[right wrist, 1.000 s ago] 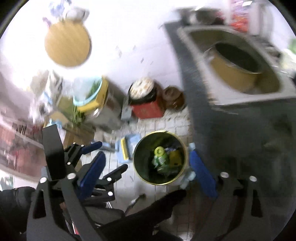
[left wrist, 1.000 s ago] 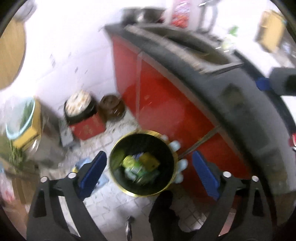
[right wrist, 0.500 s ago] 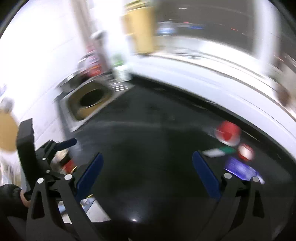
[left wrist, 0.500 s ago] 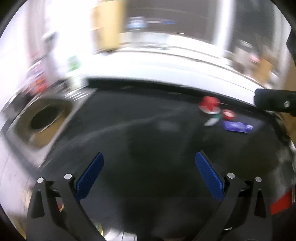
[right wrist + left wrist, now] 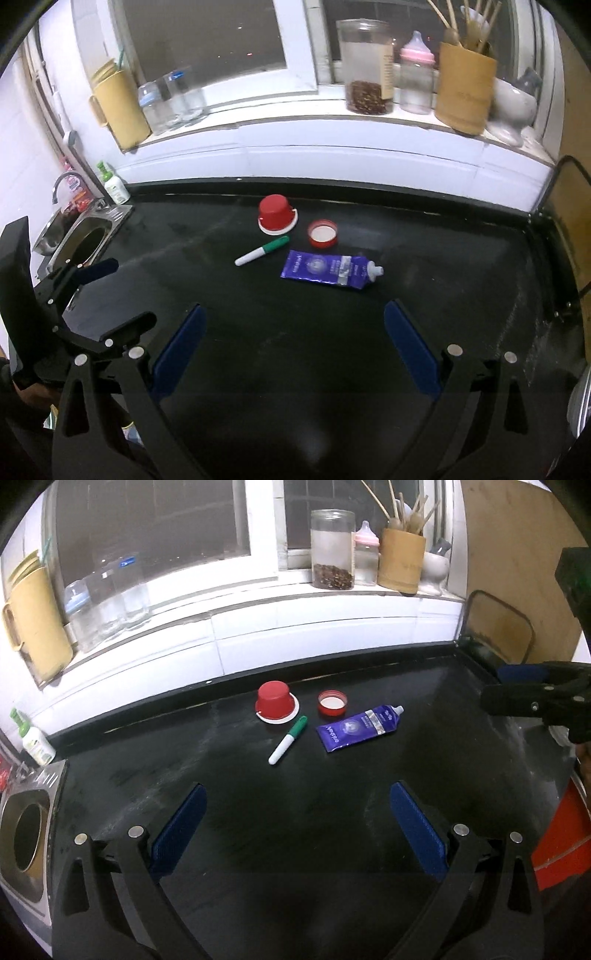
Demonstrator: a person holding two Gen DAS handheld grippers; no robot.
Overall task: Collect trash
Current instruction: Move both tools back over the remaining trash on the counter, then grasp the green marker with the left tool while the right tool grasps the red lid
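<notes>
Jaws wide apart above black countertop [image 5: 424, 760], windowsill [image 5: 295, 122] behind

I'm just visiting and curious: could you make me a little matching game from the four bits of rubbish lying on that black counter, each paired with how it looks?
Things:
1. cup
2. marker
3. tube
4. lid

Looks:
A. purple, lying flat, white cap on one end
B. red, standing upside down
C. white body with a green cap
D. red rim, white inside facing up

Pairs: 1-B, 2-C, 3-A, 4-D
</notes>
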